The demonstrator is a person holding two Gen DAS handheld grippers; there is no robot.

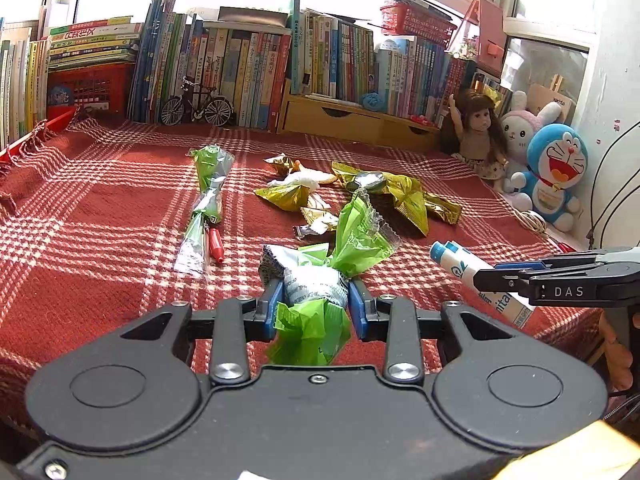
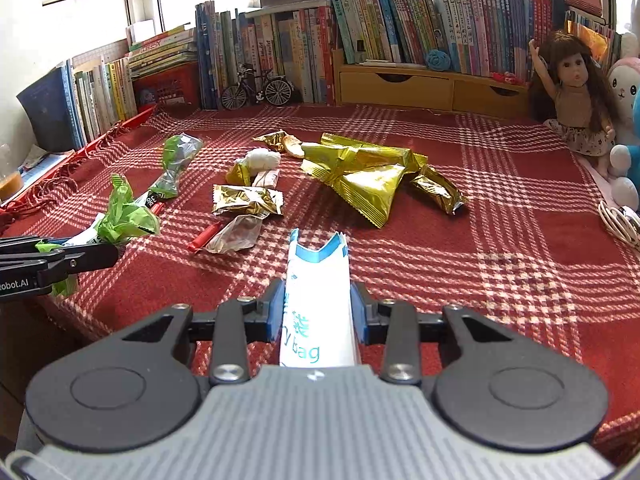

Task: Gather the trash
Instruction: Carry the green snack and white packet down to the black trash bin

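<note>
Nearest the lens: left gripper (image 1: pixel 316 294), blue pads clamped on a crumpled green-and-silver wrapper (image 1: pixel 320 276), lifted clear of the red checked cloth (image 1: pixel 100 220). At three o'clock, right gripper (image 2: pixel 318 306) pinching a white-and-blue paper bag (image 2: pixel 318 300), folded into a trough. At twelve o'clock, loose on the cloth: gold wrappers (image 2: pixel 360 176), a red pen (image 1: pixel 215 245), another green wrapper (image 1: pixel 210 178). Beyond, books (image 1: pixel 240 68).
</note>
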